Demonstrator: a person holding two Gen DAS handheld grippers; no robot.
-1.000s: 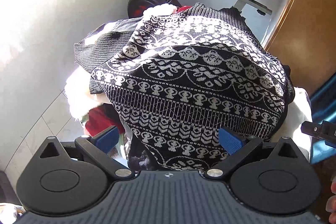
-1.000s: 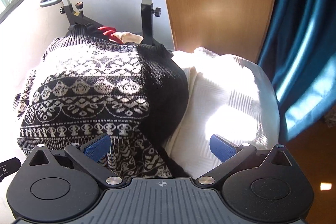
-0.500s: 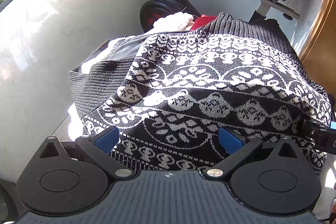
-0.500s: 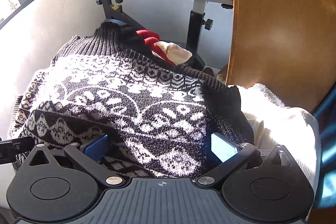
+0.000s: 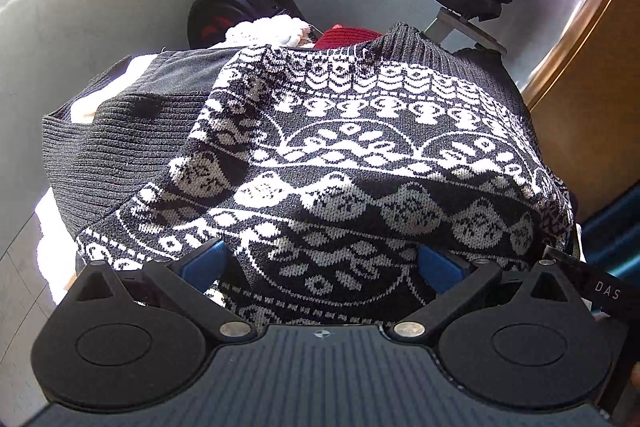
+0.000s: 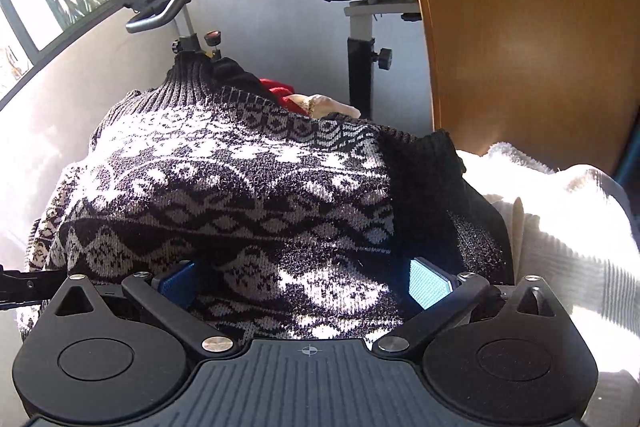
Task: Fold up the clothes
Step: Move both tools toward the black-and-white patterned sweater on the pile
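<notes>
Both wrist cameras are looking forward, close over the black-and-white patterned knit sweater [image 5: 360, 155] [image 6: 240, 187]. Both are sharing the black exercise bike [image 5: 256, 11] [image 6: 360, 39] at twelve o'clock, the right view from further right.

Harsh sunlight, blown highlights, fisheye warping

The clothes sit in one big heap — what is under the heap is hidden. The black and white sweater [image 5: 344, 163] lies on top. At 3 o'clock a white knit cloth [image 6: 560, 227] touches it. At 12 o'clock something red [image 6: 280, 93] peeks out — tucked under the sweater.
</notes>
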